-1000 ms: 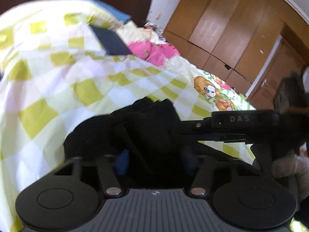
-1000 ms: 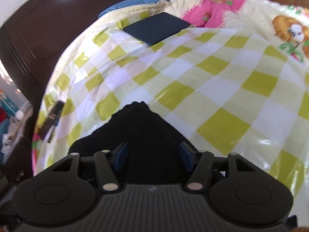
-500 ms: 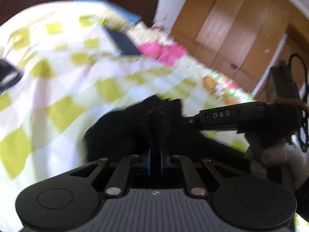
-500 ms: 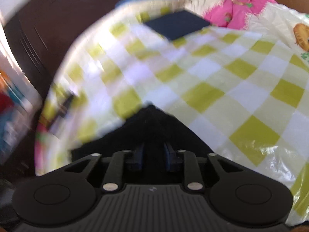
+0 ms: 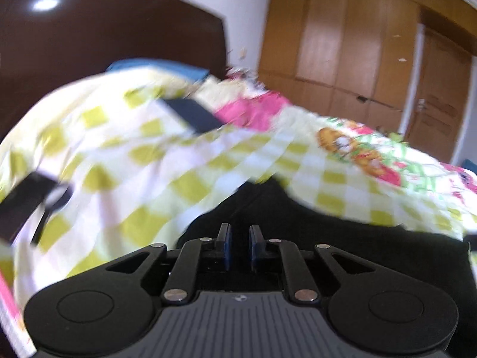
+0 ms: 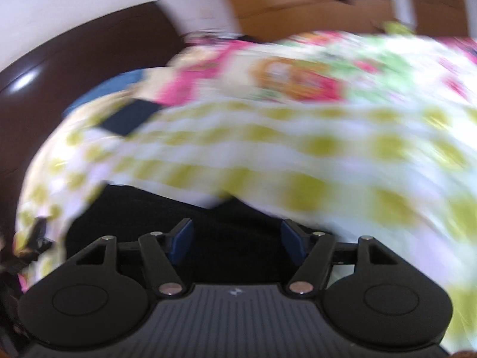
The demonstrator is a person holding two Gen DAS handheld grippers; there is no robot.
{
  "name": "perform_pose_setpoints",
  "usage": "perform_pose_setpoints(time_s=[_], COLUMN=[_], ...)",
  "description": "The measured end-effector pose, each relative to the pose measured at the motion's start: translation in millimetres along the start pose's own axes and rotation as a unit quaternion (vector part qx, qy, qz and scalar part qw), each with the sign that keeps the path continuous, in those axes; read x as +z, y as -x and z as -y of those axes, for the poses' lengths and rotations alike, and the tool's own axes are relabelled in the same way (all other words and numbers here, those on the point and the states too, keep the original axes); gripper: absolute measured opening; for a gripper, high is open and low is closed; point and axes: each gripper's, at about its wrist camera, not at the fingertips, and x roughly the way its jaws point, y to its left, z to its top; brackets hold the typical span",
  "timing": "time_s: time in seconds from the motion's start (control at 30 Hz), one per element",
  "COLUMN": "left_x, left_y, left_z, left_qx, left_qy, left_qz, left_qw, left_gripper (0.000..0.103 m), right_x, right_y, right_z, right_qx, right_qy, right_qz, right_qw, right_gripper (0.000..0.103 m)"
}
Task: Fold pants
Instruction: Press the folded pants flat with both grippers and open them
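Right claw (image 6: 237, 240) has just opened, released over the black pants (image 6: 143, 208). Left claw (image 5: 238, 246) nearly clenched, grasp uncertain. Fold placed; next, re-grip at six o'clock.

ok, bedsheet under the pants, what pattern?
Yellow-green and white checks on the bedsheet; clearest in the left wrist view.

Bright daylight, heavy motion blur, fisheye-bent edges, headboard (image 5: 89, 35) glare

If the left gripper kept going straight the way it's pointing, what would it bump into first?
Most likely the black pants, which lie just ahead of the left gripper. Beyond them comes the checked bedspread. The picture is blurred, so depth is uncertain.
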Motion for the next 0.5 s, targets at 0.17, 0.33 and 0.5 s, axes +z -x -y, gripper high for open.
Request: perform_pose_setpoints(time_s=[0.17, 0.33, 0.5], left_x=[1.9, -22.2, -42.0], left_y=[-13.5, -51.0, -49.8], left_z=[57.8, 84.2, 80.7], left_qx=[-0.079, -0.061, -0.054], left_qy=[-0.058, -0.106, -0.165], left_qz=[-0.007, -0.082, -0.132], left_qw=[0.9952, 0.9890, 0.9759], left_gripper=[0.029, 0.029, 0.029], right_x=[-19.8, -17.6, -38.7], right_y=[-10.8, -64.6, -57.5], right_z=[39.9, 51.8, 63.5], right_qx=[0.040, 0.130, 0.241], right_qy=[-0.084, -0.144, -0.228], right_qz=[-0.021, -0.061, -0.068], right_qw=[0.995, 0.979, 0.941], right_gripper=[0.067, 0.074, 0.065])
